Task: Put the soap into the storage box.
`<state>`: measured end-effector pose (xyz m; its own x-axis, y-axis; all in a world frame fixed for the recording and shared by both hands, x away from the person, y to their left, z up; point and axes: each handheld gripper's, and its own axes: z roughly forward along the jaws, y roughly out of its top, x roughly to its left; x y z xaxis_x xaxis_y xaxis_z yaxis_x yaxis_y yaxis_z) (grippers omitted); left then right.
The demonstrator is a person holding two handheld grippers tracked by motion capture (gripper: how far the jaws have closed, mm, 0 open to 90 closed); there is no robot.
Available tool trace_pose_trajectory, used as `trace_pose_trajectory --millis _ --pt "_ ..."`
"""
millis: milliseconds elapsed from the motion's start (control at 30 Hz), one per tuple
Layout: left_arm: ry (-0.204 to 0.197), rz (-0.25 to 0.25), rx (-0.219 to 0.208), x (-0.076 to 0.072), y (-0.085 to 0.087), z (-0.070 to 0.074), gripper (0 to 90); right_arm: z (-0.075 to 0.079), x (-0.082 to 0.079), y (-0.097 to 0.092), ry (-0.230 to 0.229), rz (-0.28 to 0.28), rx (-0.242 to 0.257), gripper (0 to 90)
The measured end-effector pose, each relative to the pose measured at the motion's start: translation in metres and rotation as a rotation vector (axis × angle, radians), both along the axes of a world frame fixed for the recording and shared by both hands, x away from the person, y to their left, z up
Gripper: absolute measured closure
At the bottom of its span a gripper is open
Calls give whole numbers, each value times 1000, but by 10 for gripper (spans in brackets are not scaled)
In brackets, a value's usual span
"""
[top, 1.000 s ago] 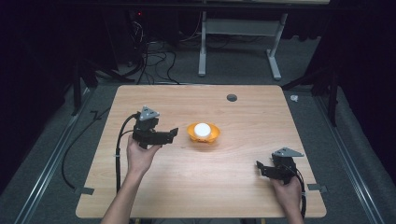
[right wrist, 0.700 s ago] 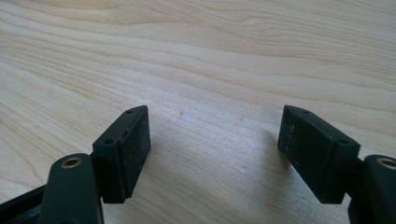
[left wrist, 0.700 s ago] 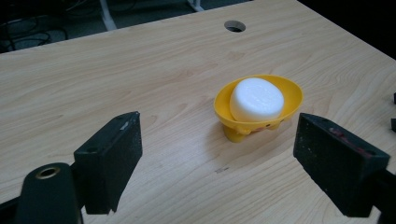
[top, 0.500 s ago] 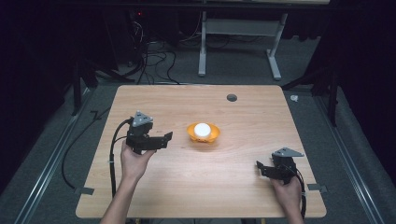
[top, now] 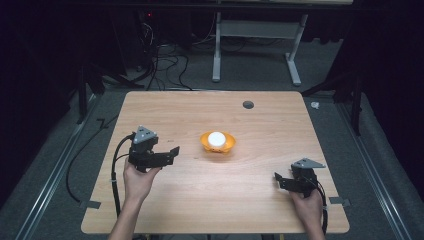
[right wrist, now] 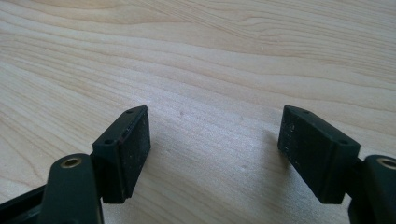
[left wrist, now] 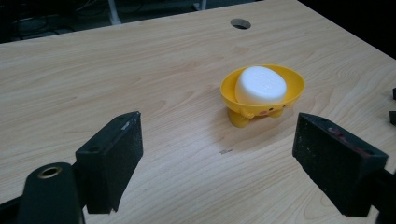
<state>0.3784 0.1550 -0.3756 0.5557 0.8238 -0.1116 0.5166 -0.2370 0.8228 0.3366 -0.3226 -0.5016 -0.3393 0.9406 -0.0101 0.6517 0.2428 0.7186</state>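
Observation:
A small yellow footed dish (top: 227, 145) stands near the middle of the wooden table (top: 260, 210), with a white rounded lump (top: 216, 138) lying in it. My left gripper (top: 171, 155) is held left of the dish, a short way off, pointing at it. In the left gripper view its jaws (left wrist: 219, 126) stand open with bare wood between them, and the dish (left wrist: 296, 81) and its white lump (left wrist: 260, 85) lie ahead. My right gripper (top: 278, 181) rests near the front right corner. Its jaws (right wrist: 215, 116) stand open over bare wood.
A round cable hole (top: 248, 104) sits in the table's far right part. Black cables (top: 116, 175) trail off the left front edge. A white desk frame (top: 255, 45) and loose cables lie on the floor behind the table.
My left gripper has drawn back to the left and toward the front edge, away from the dish. The right gripper has stayed where it was.

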Motion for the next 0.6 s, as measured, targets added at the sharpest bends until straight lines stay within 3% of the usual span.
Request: trace_pose_trajectory --millis 100,600 --pt "17 -7 -34 -1 5 -1 168 0 0 0 0 -2 1 262" --pt "20 28 -47 -13 23 -8 174 0 0 0 1 1 -1 261"
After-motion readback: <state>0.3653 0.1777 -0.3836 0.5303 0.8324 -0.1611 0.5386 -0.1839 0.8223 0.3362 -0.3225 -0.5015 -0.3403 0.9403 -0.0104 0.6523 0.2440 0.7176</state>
